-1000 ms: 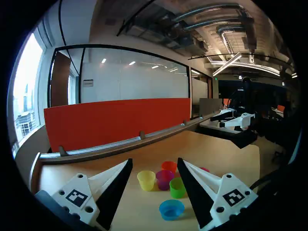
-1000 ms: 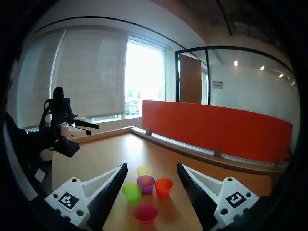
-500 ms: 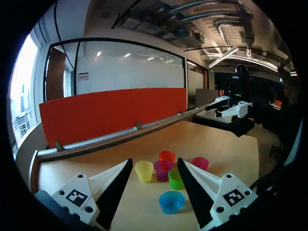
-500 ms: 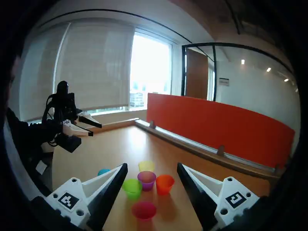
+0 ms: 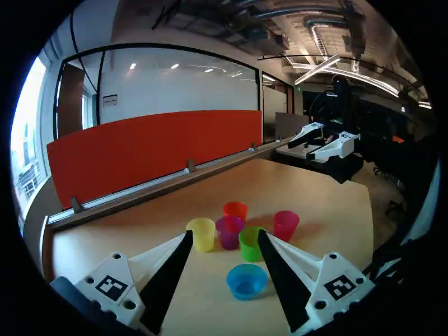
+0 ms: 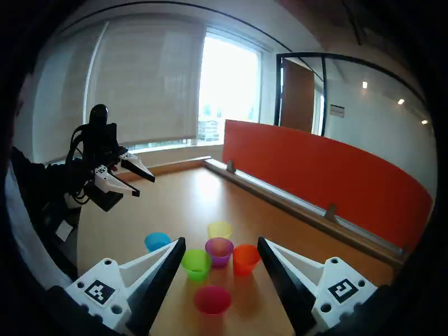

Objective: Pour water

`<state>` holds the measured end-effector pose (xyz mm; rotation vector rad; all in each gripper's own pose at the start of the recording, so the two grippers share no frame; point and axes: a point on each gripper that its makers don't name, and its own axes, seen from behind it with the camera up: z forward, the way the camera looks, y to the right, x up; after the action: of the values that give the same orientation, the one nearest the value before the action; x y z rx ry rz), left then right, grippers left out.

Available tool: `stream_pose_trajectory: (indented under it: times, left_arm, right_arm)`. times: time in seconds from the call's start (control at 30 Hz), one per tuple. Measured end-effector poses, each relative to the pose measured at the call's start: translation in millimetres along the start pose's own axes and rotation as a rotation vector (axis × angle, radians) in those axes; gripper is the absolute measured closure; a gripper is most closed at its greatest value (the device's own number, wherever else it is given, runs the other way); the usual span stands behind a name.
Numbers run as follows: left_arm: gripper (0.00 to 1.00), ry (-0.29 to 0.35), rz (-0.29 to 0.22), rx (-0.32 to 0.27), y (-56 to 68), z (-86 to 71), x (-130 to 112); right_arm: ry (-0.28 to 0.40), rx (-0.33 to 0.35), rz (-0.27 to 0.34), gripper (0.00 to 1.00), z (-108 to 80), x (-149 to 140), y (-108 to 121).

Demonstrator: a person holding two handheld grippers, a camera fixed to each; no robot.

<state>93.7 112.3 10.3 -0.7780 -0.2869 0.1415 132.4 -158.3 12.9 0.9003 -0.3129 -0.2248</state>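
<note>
Several small plastic cups stand in a cluster on the wooden table (image 5: 336, 207). In the left gripper view they are yellow (image 5: 201, 233), purple (image 5: 229, 231), orange (image 5: 235, 211), green (image 5: 251, 243), pink (image 5: 285, 225) and, nearest, blue (image 5: 246, 281). My left gripper (image 5: 224, 234) is open and empty, above and just short of them, with the blue cup between its fingers. My right gripper (image 6: 220, 242) is likewise open and empty on the opposite side, over the pink cup (image 6: 212, 299), the green cup (image 6: 196, 264) and the orange cup (image 6: 245, 259). No water shows in any cup.
An orange divider panel (image 5: 151, 148) with a grey rail runs along the table's far edge. Across the table each gripper sees the other held in the air: the right gripper (image 5: 299, 151) and the left gripper (image 6: 147, 186), with a dark sleeve behind. A bright window (image 6: 229, 89) lies beyond.
Both views have tipped down toward the table, so the cups sit higher and fuller in frame. The pink cup came into the left gripper view, the blue cup into the right. Both grippers stayed open.
</note>
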Motion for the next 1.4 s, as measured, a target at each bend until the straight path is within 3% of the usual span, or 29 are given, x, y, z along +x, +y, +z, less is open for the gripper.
stream_pose_trajectory:
  times: [0.3,0.87,1.4]
  left_arm:
    - [0.15,-0.067,0.014,-0.049,8.5,9.2,-23]
    - [0.15,-0.19,0.06,-0.073,13.7,21.0,-75]
    - [0.15,-0.29,0.081,-0.14,29.6,30.4,-116]
  right_arm:
    - [-0.038,0.03,-0.006,0.01,12.7,-10,-2]
    - [-0.08,0.056,-0.024,0.01,32.3,-26,-3]
    - [-0.112,0.085,-0.037,0.0,56.2,-38,-7]
